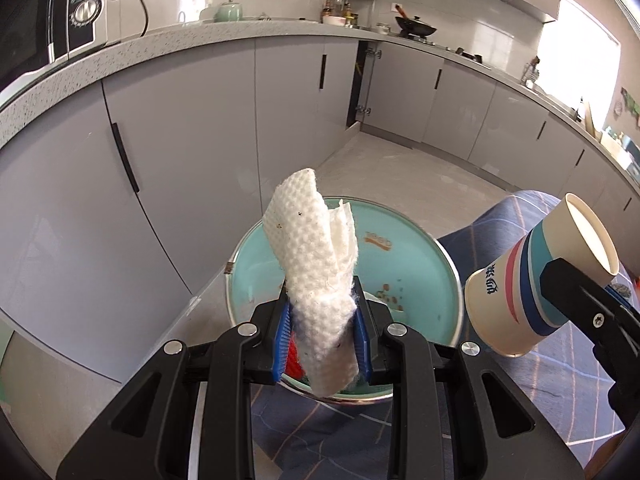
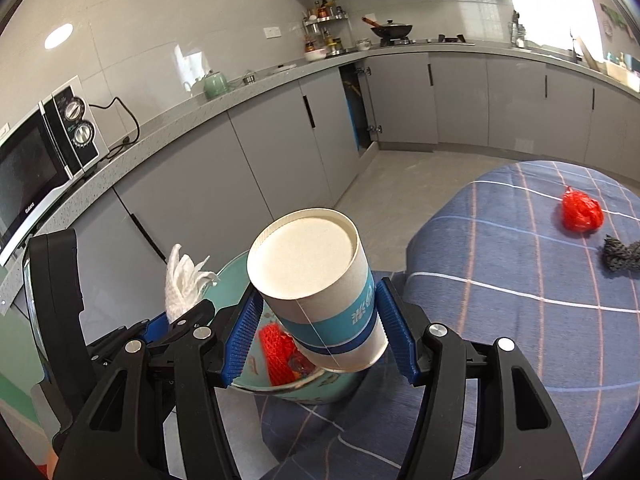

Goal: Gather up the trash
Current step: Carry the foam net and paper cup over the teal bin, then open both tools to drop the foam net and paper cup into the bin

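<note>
Across the foreground, listed by size:

Item 1, table under a blue plaid cloth (image 2: 500, 280): it carries everything below and runs out to my right.

Item 2, teal basin (image 1: 420, 256): sits at the near-left edge of the cloth, metal rim, crumbs and a brown smear on its inner wall. Red mesh trash (image 2: 276, 350) lies in its bottom.

Item 3, my left gripper (image 1: 322, 334): blue pads pinched narrow on a folded white paper towel (image 1: 316, 264), which stands upright from the jaws, directly above the basin.

Item 4, my right gripper (image 2: 320, 334): blue pads clamped on either side of a striped paper cup (image 2: 320, 288), held tilted with its base toward the lens in the right wrist view; its open mouth shows in the left wrist view. It hangs over the basin's right rim.

Item 5, red plastic bag (image 2: 582, 210): crumpled, on the cloth well to the right of the basin.

Item 6, dark grey knitted scrap (image 2: 622, 254): just beside the bag, nearer me; I cannot tell whether they touch.
</note>
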Demonstrator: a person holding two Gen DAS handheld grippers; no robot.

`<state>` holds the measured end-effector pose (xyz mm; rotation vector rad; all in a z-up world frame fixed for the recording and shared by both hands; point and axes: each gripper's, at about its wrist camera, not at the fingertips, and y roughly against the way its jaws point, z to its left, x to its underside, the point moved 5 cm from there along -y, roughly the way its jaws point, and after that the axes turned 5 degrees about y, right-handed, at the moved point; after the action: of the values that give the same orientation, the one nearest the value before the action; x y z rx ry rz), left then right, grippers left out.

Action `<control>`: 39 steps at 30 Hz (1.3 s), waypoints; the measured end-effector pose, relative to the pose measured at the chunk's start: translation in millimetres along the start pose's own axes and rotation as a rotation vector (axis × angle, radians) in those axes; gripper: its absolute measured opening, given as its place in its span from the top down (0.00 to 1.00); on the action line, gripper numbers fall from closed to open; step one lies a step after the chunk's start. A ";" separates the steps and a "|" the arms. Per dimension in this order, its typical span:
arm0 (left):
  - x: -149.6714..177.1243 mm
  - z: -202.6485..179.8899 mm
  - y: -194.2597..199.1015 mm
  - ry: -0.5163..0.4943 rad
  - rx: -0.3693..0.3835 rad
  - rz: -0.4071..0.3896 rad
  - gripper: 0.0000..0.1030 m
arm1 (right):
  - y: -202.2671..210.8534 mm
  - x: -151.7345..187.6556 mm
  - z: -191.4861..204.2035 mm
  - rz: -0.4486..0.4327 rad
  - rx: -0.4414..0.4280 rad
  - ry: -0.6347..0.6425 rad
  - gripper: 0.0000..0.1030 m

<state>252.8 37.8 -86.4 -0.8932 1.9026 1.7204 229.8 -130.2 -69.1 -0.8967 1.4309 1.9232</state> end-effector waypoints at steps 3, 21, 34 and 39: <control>0.3 5.3 -5.5 0.006 -0.008 0.008 0.74 | -9.5 -2.8 4.6 0.008 -0.005 0.006 0.43; 11.4 14.1 -52.6 0.038 -0.016 0.112 0.74 | -78.4 9.3 7.0 0.161 -0.046 -0.030 0.43; 10.1 10.1 -71.5 0.035 -0.030 0.139 0.74 | -103.9 7.6 5.6 0.200 -0.076 -0.041 0.42; 9.3 9.3 -77.2 0.038 -0.042 0.149 0.74 | -112.3 2.2 5.7 0.193 -0.119 -0.057 0.41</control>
<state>299.4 43.3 -149.2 -0.8234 2.0096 1.8469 314.3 -95.2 -134.6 -0.7738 1.4267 2.1782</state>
